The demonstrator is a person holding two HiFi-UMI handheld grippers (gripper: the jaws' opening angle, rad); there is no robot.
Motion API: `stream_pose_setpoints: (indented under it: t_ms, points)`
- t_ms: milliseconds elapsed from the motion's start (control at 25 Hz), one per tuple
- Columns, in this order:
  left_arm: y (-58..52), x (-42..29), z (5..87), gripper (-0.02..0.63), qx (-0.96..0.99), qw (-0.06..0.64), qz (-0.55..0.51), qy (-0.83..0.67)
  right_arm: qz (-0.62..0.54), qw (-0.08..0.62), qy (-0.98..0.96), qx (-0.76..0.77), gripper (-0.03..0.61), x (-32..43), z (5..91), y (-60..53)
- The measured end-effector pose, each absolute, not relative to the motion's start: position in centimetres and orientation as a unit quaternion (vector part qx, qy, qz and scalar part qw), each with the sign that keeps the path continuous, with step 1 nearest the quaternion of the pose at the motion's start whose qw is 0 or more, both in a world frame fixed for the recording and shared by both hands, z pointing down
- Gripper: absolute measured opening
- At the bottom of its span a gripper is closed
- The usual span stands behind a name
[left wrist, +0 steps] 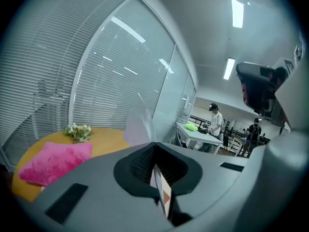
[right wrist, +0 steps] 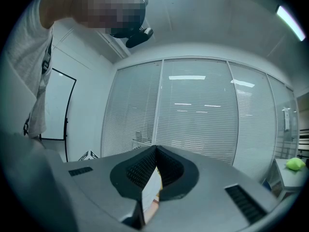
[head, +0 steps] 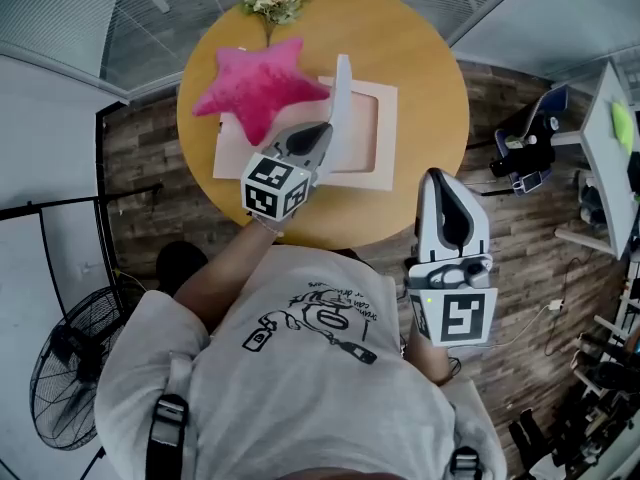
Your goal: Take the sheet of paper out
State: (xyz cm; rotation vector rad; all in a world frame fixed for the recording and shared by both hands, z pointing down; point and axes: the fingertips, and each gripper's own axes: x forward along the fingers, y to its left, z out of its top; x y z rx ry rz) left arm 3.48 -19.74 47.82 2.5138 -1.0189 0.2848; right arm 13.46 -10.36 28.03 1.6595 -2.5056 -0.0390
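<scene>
Your shirt fills the bottom of the head view. Just past it the right gripper hangs off the table's near edge, jaws together with nothing in them. Your left gripper is the working one: its jaws are clamped on the sheet, pinching it by the end nearest you. You hold the sheet in the air over the near half of the table, above the flat pink cover lying there. The star pillow lies to its left, with flowers at the far edge.

Expect the sheet to be very light and limp. In the left gripper view it rises from the jaw tips and curls to one side, so it will likely flop and flutter if you swing it fast. It creases and tears easily, so a pinch on the margin looks right. A hold nearer the middle of that edge would probably steady it more.

From above you see the sheet edge-on, as a thin white strip. Its long axis seems to run from the jaws away from you toward the far edge, and it stands on edge, not flat
</scene>
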Motion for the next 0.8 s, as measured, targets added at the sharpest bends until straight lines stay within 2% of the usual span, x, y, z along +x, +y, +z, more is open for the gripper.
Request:
stream_pose_setpoints:
  t_ms: [800]
  points:
    - [-16.0,2.1,34.6,0.02,0.919,0.158,0.005,-0.363,-0.011,0.067,-0.837,0.544,0.006,13.9,28.0,-10.1]
